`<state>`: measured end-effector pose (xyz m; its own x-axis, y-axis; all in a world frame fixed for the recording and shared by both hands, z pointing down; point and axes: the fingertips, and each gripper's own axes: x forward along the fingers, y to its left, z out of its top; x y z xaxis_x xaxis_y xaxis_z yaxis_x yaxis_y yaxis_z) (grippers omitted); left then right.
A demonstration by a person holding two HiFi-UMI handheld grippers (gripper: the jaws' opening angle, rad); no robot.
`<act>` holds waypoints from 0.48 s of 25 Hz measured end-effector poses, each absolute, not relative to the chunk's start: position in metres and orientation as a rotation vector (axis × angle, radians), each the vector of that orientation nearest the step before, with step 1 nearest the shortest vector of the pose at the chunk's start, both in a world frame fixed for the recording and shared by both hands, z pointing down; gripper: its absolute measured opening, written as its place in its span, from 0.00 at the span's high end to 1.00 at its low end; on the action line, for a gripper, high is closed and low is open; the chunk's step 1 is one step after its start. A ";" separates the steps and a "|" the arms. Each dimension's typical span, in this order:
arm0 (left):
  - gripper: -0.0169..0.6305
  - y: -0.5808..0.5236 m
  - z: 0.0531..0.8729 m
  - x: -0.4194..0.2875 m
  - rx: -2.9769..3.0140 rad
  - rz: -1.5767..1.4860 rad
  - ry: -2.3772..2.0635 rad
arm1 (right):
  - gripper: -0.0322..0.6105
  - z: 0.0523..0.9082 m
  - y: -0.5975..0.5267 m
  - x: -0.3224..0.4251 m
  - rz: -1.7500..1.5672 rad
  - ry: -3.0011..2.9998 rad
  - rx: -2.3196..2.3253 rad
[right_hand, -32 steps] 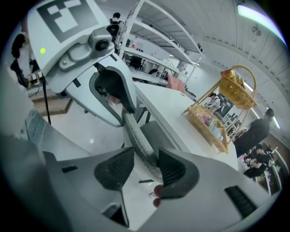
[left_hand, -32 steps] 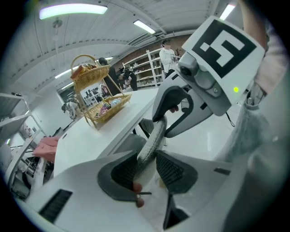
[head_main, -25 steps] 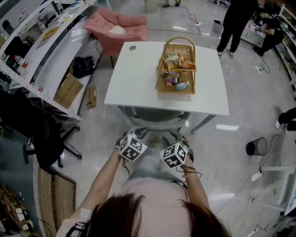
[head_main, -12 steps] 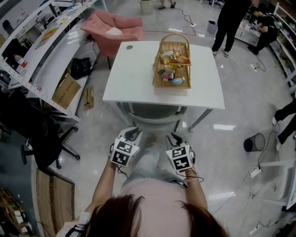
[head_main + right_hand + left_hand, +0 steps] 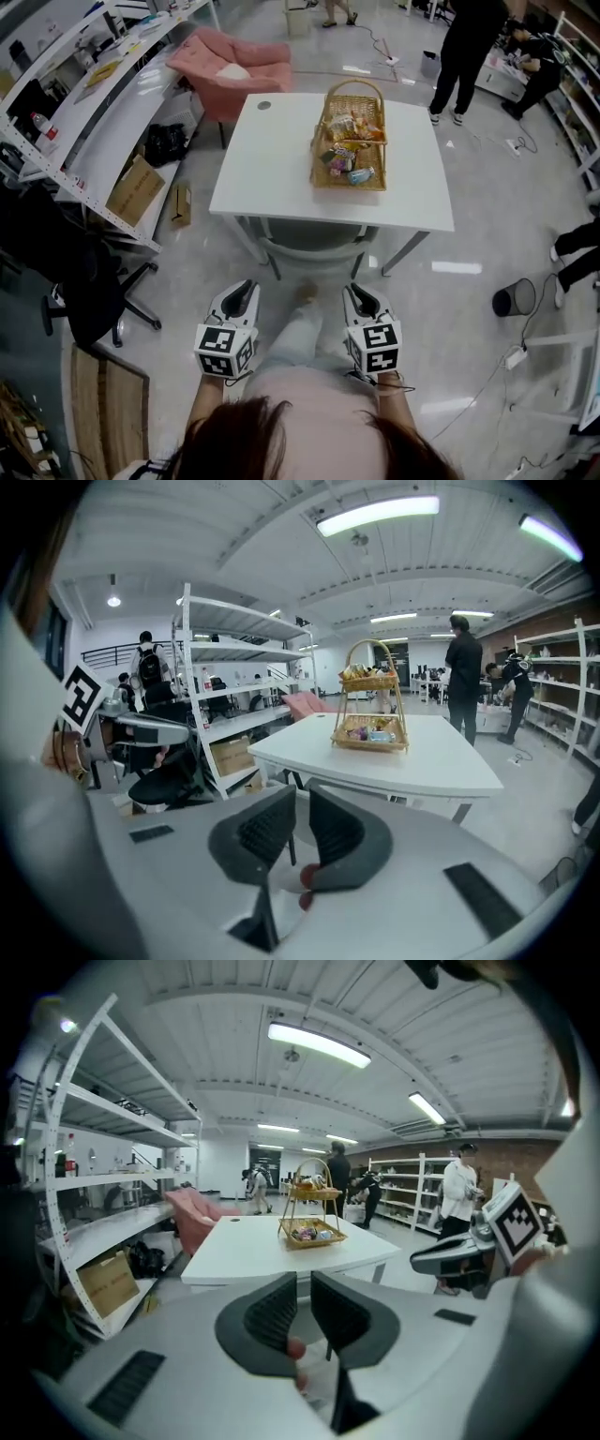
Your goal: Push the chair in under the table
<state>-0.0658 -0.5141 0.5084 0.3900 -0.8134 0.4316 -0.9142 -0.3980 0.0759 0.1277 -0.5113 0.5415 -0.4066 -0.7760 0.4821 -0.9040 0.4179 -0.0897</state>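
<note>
The grey chair [image 5: 312, 246] stands tucked under the near edge of the white table [image 5: 272, 159], with only its curved back showing. Both grippers hang in front of me, well short of the chair and touching nothing. In the head view the left gripper [image 5: 246, 285] is at lower left and the right gripper [image 5: 353, 292] at lower right. The left gripper view shows the left gripper [image 5: 304, 1283] with its jaws closing, a narrow gap and nothing between them. The right gripper [image 5: 300, 799] likewise has closing jaws, a slim gap and nothing held.
A two-tier wicker basket [image 5: 349, 141] of snacks sits on the table. A pink armchair [image 5: 234, 66] stands beyond it. White shelving [image 5: 84, 112], a cardboard box [image 5: 136, 183] and a black office chair [image 5: 84, 272] line the left. A black bin [image 5: 518, 298] is at right; people [image 5: 469, 47] stand behind.
Both grippers have drawn back from the chair toward me, moved apart and rolled so their marker cubes face up. The right jaws have narrowed a lot.
</note>
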 end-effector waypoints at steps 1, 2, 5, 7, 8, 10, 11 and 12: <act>0.90 -0.512 0.503 -0.069 2.331 0.437 -1.533 | 0.86 0.538 -0.510 0.129 0.480 -2.311 1.459; 0.90 -0.511 0.499 -0.073 2.303 0.397 -1.556 | 0.87 0.534 -0.509 0.130 0.478 -2.307 1.479; 0.90 -0.511 0.498 -0.085 2.208 0.282 -1.586 | 0.89 0.526 -0.506 0.131 0.492 -2.280 1.532; 0.90 -0.510 0.502 -0.083 2.170 0.218 -1.537 | 0.90 0.524 -0.502 0.130 0.491 -2.259 1.539; 0.90 -0.509 0.502 -0.080 2.162 0.185 -1.509 | 0.91 0.523 -0.500 0.130 0.480 -2.247 1.537; 0.90 -0.510 0.498 -0.075 2.158 0.114 -1.468 | 0.91 0.524 -0.497 0.129 0.457 -2.227 1.531; 0.91 -0.511 0.495 -0.074 2.158 0.071 -1.453 | 0.91 0.524 -0.497 0.129 0.453 -2.222 1.531; 0.91 -0.511 0.490 -0.073 2.158 0.024 -1.441 | 0.91 0.524 -0.496 0.128 0.453 -2.222 1.534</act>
<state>-0.0730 -0.5111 0.4903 0.4280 -0.8515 0.3030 -0.8611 -0.2824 0.4228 0.1284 -0.4963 0.5244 -0.3167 -0.8079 0.4970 -0.9379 0.3449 -0.0372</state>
